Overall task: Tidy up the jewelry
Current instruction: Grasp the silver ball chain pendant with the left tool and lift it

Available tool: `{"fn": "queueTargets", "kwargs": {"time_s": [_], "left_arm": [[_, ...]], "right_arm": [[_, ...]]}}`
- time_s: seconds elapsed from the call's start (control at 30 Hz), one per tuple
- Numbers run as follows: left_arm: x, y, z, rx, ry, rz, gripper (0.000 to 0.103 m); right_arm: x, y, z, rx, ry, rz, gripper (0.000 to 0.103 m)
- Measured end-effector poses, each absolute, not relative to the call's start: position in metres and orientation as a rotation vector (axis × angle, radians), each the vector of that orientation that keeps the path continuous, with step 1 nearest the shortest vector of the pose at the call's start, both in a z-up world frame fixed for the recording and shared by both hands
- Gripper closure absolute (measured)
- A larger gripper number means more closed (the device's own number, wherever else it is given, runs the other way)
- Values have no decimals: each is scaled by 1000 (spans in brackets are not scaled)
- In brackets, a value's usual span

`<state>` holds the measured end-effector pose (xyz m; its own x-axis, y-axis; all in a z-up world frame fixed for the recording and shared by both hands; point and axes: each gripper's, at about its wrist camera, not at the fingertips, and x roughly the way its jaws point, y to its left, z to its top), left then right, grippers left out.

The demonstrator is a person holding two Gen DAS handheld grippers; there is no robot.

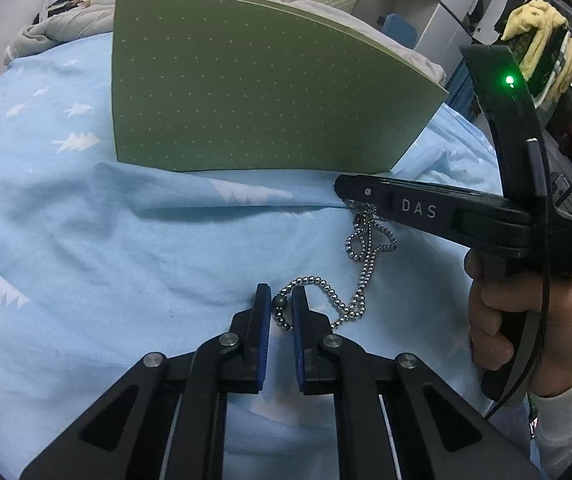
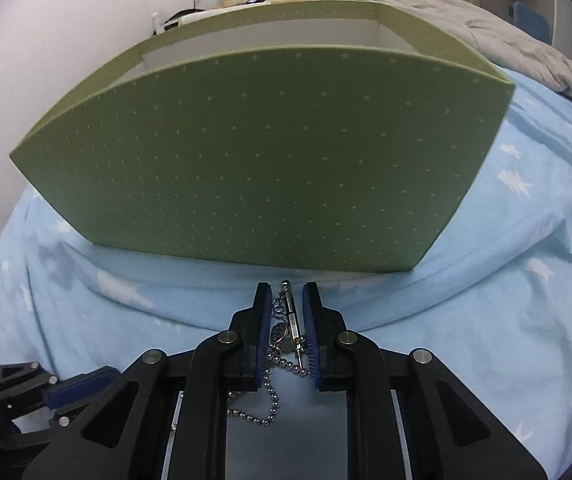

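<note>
Surface: light blue bedsheet with white tree prints [image 1: 85, 220], rumpled, on a bed.
Container: green dotted cardboard box [image 2: 245, 160], open-topped, standing just behind both grippers.
Jewelry: silver ball-chain necklace [image 1: 366, 268] lying on the sheet, strung from one gripper to the other.
Left gripper [image 1: 281, 304]: blue pads nearly together, pinching a dark bead at the chain's end.
Right gripper [image 2: 288, 312]: fingers close together around the clasp and pendant end; firm contact unclear.
Key relation: chain's long axis spans both grippers; box lies straight ahead, right gripper nearer.
</note>
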<state>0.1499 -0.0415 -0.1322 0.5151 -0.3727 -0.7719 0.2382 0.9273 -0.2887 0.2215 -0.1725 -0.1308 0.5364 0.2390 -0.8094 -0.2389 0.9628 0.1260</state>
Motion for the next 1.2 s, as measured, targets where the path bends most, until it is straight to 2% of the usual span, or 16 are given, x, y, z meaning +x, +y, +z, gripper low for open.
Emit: {"fn": "queueTargets", "kwargs": {"time_s": [0.23, 0.5, 1.2], "left_arm": [[153, -45, -131, -163, 948, -372, 98], [150, -31, -117, -193, 892, -370, 98], [116, -27, -15, -152, 723, -372, 98]], "right_arm": [[229, -167, -125, -3, 975, 280, 99], [211, -172, -104, -1, 921, 257, 99], [148, -192, -29, 77, 792, 239, 99]]}}
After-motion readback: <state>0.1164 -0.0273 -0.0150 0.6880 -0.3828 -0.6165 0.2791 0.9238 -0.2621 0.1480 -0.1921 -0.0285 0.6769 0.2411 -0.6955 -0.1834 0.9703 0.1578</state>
